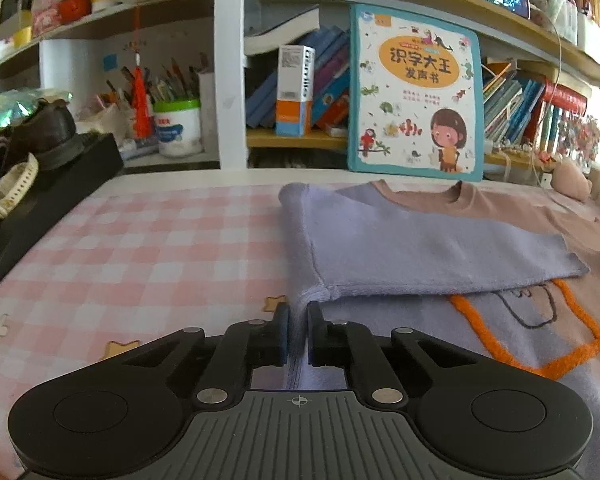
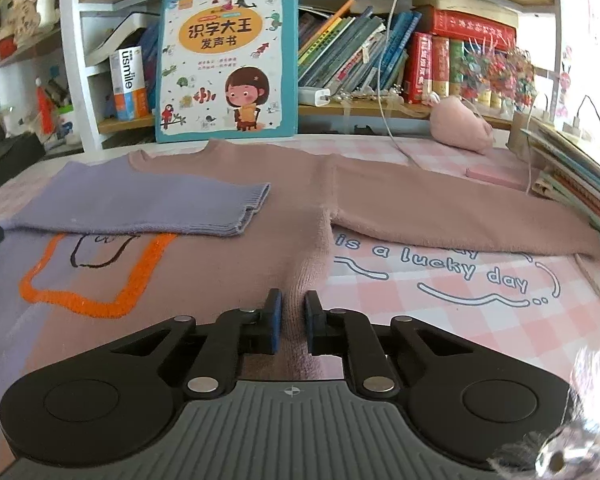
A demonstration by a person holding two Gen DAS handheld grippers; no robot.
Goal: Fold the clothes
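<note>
Both grippers are down on the sweater [image 2: 228,216] now, which lies flat on the pink checked tablecloth [image 1: 140,248] and fills the middle of both views. In the left wrist view, the left gripper [image 1: 298,330] sits at lower centre with its jaws pinched together on the sweater's lilac side edge, a thin ridge of knit squeezed between the pads. The lilac sleeve [image 1: 400,256] is folded across the chest, its cuff ending at the right of the frame, just above the orange outline stitched on the front. Over to the right wrist view: the right gripper [image 2: 292,322] at lower centre is clamped on the dusty-pink side edge, fabric bunched up between its pads. The pink sleeve [image 2: 460,216] stretches out flat toward the right of the frame, lying over the printed lettering on the cloth. Behind the collar, at upper centre, a children's book [image 2: 228,60] stands upright against the bookshelf [image 2: 380,108].
</note>
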